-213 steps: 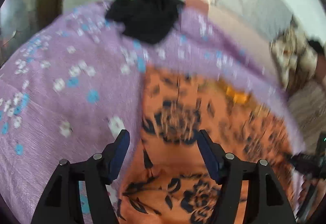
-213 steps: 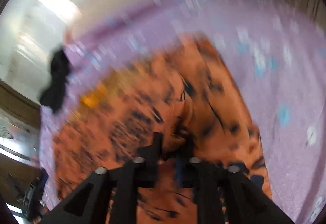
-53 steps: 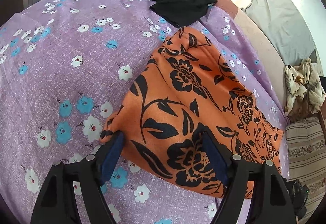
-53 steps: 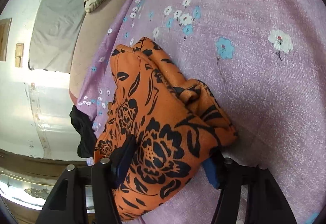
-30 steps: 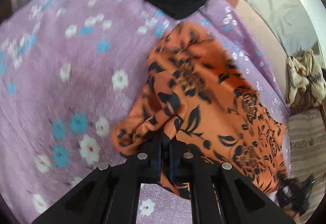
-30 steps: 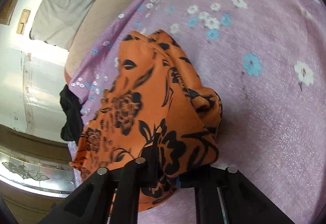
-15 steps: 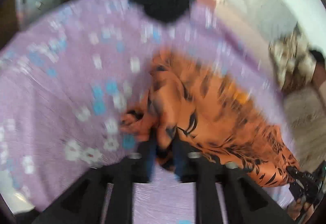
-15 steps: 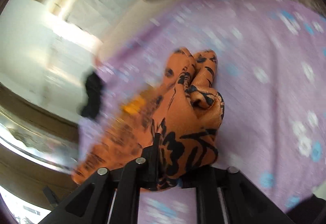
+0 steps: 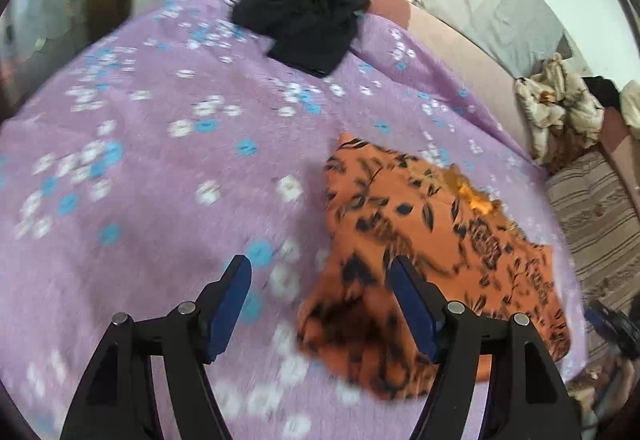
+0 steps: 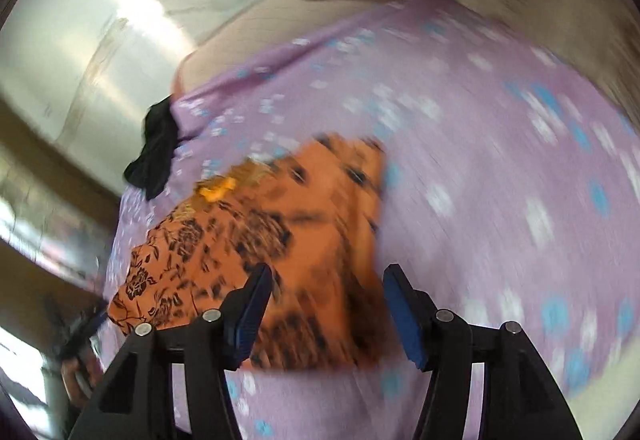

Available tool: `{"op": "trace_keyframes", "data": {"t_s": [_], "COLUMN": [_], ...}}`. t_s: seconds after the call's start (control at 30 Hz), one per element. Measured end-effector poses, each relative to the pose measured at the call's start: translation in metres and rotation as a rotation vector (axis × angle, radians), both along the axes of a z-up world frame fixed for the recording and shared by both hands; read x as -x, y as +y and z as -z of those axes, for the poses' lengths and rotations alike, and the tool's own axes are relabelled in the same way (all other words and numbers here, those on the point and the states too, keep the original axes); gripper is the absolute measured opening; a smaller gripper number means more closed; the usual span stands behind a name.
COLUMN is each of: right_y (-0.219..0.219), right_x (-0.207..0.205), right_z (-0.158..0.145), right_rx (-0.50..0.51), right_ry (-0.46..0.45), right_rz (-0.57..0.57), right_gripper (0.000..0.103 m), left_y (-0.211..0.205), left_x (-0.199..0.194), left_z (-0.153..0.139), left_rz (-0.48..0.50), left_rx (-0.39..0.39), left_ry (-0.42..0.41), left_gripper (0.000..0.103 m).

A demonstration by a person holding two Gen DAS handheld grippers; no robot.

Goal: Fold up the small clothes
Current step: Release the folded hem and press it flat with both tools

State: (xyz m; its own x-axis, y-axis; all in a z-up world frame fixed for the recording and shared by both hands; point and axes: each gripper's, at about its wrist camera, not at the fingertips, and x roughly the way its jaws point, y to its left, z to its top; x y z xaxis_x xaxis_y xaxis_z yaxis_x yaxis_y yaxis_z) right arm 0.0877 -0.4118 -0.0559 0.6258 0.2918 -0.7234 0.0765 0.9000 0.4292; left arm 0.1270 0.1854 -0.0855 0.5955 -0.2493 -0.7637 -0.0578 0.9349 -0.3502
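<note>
An orange garment with black flowers (image 9: 432,252) lies spread on the purple flowered bedsheet (image 9: 160,167); it also shows in the right wrist view (image 10: 280,236). My left gripper (image 9: 320,304) is open and empty, above the garment's near left corner. My right gripper (image 10: 328,304) is open and empty, above the garment's near right edge. Both views are motion-blurred.
A black garment (image 9: 308,23) lies at the far edge of the bed, also in the right wrist view (image 10: 156,155). A crumpled beige cloth (image 9: 556,111) and a striped mattress (image 9: 600,207) are to the right. A grey cloth hangs on the wall (image 9: 492,7).
Both grippers were shut on the orange garment half a second ago and have opened and let go. The garment now lies flatter on the sheet. Both grippers have pulled back.
</note>
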Motion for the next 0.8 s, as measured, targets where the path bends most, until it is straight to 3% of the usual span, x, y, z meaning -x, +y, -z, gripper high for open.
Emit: {"op": "trace_keyframes", "data": {"t_s": [0.17,0.27,0.4,0.43,0.47,0.53,0.73,0.8], "right_y": [0.008,0.009,0.011,0.012,0.009,0.006,0.018,0.025], "right_x": [-0.075,-0.08,-0.084,-0.086,-0.084,-0.082,-0.102,-0.114], "right_z": [0.029,0.044,0.053,0.055,0.054,0.049,0.051,0.057], "right_rx": [0.069,0.053,0.066,0.067,0.065,0.063,0.145,0.183], "right_ry": [0.091,0.101,0.112,0.114,0.109,0.086,0.071,0.092], "right_rz": [-0.069,-0.062,-0.075,-0.072,-0.058,-0.037,-0.076,-0.093], "right_gripper": [0.061,0.061,0.06,0.06,0.06,0.06,0.059,0.055], "left_y": [-0.018,-0.029,-0.034,-0.035,-0.036,-0.037,-0.038,-0.038], "left_x": [-0.038,-0.055,-0.078,-0.08,-0.083,-0.083,-0.087,-0.087], "left_z": [0.008,0.006,0.018,0.019,0.022,0.023,0.028,0.029], "left_rz": [0.075,0.143,0.16,0.164,0.174,0.183,0.19,0.184], "left_rx": [-0.023,-0.051,-0.076,-0.078,-0.079,-0.084,-0.076,-0.068], "left_ry": [0.026,0.021,0.06,0.067,0.075,0.077,0.082,0.083], "left_gripper": [0.073,0.073,0.071,0.058,0.04,0.03,0.03,0.037]}}
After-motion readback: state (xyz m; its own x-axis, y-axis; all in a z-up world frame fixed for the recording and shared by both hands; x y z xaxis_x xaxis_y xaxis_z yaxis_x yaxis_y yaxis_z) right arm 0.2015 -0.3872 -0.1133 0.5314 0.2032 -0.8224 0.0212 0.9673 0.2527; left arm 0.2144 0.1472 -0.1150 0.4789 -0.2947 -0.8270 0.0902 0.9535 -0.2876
